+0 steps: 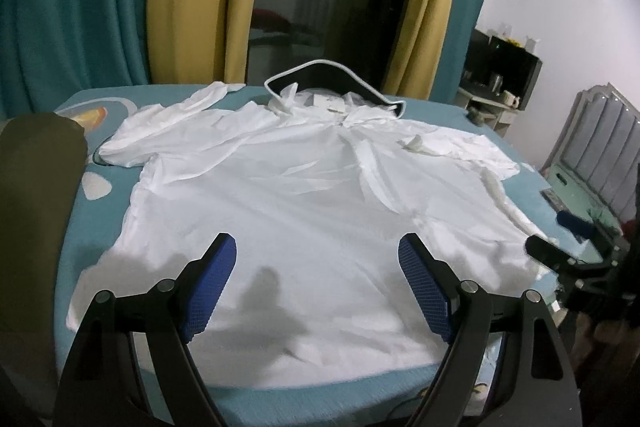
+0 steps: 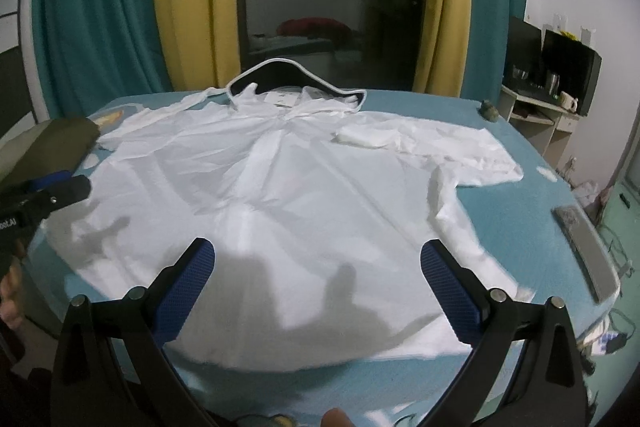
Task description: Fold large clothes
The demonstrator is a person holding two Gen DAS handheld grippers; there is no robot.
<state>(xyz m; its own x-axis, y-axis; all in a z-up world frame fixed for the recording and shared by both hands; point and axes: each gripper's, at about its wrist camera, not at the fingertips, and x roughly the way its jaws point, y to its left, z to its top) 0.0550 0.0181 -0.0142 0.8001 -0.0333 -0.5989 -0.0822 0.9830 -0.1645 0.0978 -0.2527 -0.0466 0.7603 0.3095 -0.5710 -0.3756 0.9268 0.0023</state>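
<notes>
A white shirt (image 1: 304, 211) lies spread flat on the teal table (image 1: 80, 227), collar at the far edge, sleeves out to both sides. The left gripper (image 1: 318, 291) and right gripper (image 2: 318, 297) hover over its near hem, fingers wide apart, holding nothing.

Right gripper (image 1: 568, 247) cut off by frame edge; jaws unclear.

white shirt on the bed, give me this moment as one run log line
stage: pre-grasp | white shirt: spread flat, unfolded | left gripper: open above hem | right gripper: open above hem | bed
</notes>
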